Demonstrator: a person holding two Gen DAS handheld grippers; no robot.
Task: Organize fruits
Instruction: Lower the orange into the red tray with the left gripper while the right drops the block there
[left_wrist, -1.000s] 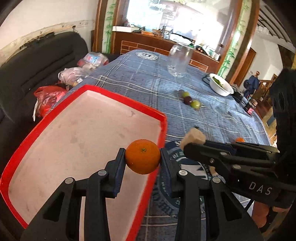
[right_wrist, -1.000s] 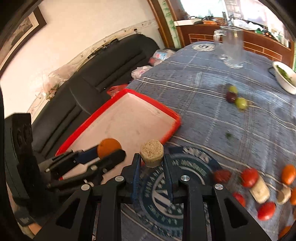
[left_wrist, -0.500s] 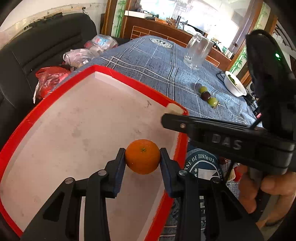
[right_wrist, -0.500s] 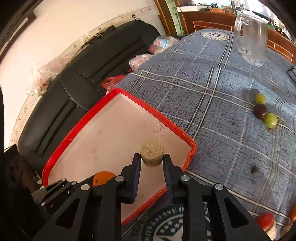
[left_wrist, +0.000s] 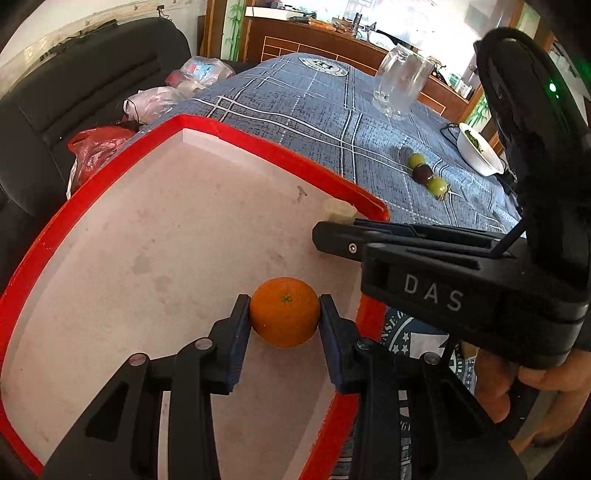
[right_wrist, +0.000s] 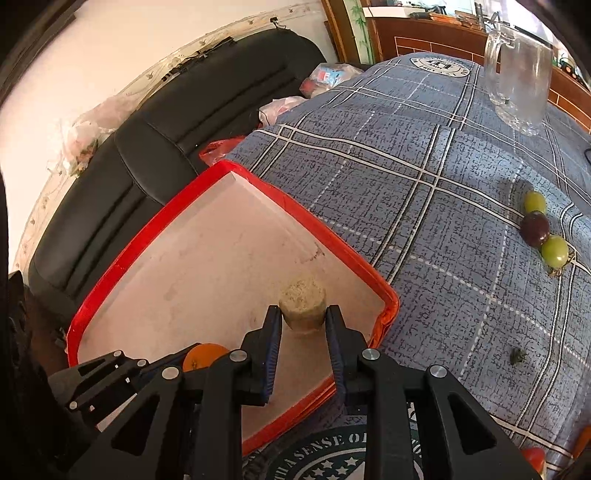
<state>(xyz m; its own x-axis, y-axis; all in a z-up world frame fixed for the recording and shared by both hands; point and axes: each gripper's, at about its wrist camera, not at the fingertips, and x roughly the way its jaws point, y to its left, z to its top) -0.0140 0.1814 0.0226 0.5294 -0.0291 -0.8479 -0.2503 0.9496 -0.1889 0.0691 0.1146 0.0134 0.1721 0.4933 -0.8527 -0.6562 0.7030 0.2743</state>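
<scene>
My left gripper (left_wrist: 284, 314) is shut on an orange (left_wrist: 284, 312) and holds it low over the near right part of a red-rimmed tray (left_wrist: 266, 151) with a pale floor. My right gripper (right_wrist: 303, 321) is shut on a beige cut piece of fruit (right_wrist: 303, 298) and holds it over the tray (right_wrist: 317, 229) near its right corner. In the left wrist view the right gripper reaches in from the right, with the beige piece (left_wrist: 339, 211) at its tip. In the right wrist view the orange (right_wrist: 203, 356) shows at lower left.
Two green grapes and a dark one (right_wrist: 535, 229) lie on the blue checked tablecloth (right_wrist: 424, 155) to the right of the tray. A glass mug (right_wrist: 521, 70) stands farther back. A white bowl (left_wrist: 478, 155) sits at the far right. A black sofa with plastic bags (left_wrist: 99, 147) lies left.
Both grippers have moved left and forward from above the tablecloth to above the tray, each still holding its fruit. The right gripper has come in beside the left one.
</scene>
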